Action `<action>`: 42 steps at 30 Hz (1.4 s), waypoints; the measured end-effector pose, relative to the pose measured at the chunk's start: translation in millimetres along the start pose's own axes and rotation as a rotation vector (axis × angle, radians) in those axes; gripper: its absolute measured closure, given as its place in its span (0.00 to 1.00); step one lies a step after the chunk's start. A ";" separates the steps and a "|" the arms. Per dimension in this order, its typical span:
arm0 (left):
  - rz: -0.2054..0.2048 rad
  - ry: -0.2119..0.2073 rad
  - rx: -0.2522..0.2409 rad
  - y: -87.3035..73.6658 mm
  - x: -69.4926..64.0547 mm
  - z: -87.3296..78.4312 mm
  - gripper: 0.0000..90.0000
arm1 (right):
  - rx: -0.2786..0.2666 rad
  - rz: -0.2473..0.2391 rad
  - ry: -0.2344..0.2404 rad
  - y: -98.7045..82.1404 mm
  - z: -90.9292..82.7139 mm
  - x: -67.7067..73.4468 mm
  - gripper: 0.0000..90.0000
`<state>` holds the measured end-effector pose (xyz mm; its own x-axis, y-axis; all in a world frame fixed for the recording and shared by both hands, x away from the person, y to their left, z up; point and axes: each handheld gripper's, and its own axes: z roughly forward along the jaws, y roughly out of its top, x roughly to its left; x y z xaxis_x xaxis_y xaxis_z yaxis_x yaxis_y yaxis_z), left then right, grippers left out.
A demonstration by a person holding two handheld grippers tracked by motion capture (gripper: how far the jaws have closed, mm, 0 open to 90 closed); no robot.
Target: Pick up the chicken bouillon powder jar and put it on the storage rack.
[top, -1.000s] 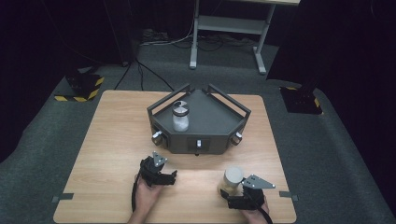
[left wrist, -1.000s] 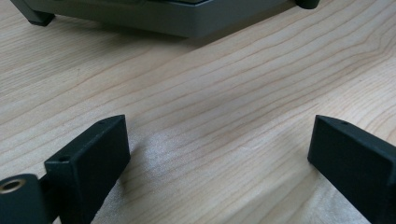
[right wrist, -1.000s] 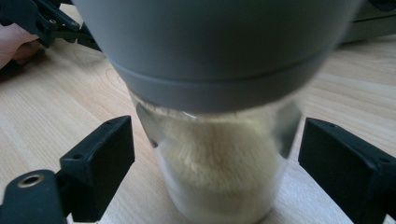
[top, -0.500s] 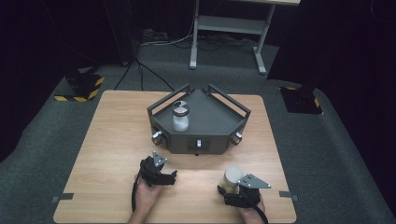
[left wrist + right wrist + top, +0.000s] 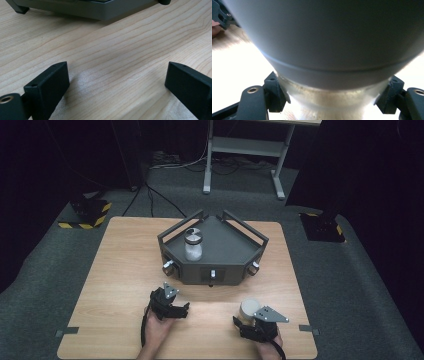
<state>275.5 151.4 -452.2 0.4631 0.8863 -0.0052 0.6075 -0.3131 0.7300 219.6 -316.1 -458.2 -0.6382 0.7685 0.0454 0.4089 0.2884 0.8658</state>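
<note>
Right hand-held gripper closing on a shaker at the near edge of the desk

The right hand-held gripper [image 5: 248,320] has just been closing its jaws, and they now clamp the glass body of the grey-capped shaker [image 5: 249,308] standing directly ahead of it. The left hand-held gripper [image 5: 176,311] rests released, nothing between its jaws. Beyond both sits the dark tray [image 5: 232,255], already holding a second shaker [image 5: 193,245]; likely next comes a steady upright lift toward it

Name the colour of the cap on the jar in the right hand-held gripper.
Grey cap, clearest in the right gripper view.
</note>
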 end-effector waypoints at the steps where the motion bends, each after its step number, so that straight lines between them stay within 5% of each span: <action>1: 0.000 0.000 0.000 0.0 0.0 0.0 0.06 | -0.001 0.000 -0.001 -0.3 0.0 0.1 0.30; 42: 0.000 -0.001 0.000 0.1 0.2 0.0 0.06 | -0.025 -0.040 -0.032 1.1 -3.8 7.1 0.33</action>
<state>275.7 151.6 -452.1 0.4636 0.8860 -0.0061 0.6078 -0.3130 0.7298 213.0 -312.6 -455.1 -0.6323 0.7747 -0.0049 0.3670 0.3051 0.8788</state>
